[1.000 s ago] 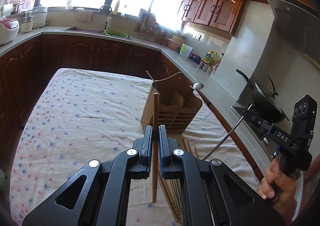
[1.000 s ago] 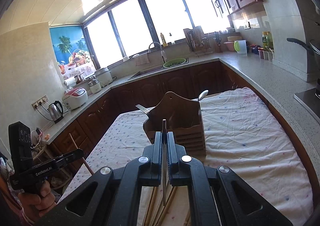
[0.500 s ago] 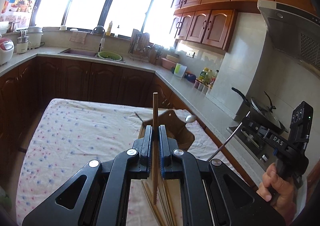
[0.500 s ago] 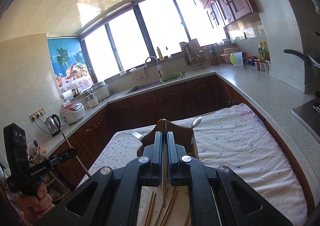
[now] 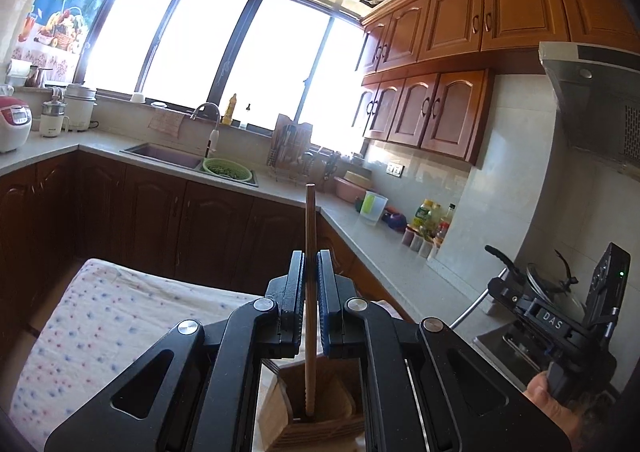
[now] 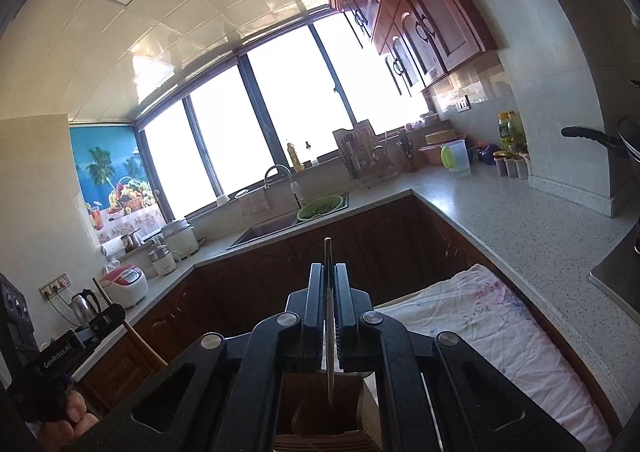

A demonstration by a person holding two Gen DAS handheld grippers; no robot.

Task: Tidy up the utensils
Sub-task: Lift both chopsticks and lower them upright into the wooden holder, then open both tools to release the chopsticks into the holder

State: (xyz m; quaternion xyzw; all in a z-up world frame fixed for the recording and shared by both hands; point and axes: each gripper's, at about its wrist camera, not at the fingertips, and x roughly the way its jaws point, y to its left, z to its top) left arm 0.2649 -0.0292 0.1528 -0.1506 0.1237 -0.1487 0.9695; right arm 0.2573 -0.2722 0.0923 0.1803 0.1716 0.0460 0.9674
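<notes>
Standing upright: chopstick (image 5: 310,292) in left jaws, above wooden holder (image 5: 320,412).

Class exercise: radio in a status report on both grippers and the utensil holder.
Left gripper shut on brown wooden chopstick. Right gripper shut on thin metal utensil handle. Both poised above slatted wooden utensil holder. Nothing visibly in the way.

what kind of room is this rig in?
A home kitchen, almost certainly: a sink with a faucet under the windows, wooden wall cabinets, a rice cooker on the counter, and a range hood over a lidded wok.
</notes>
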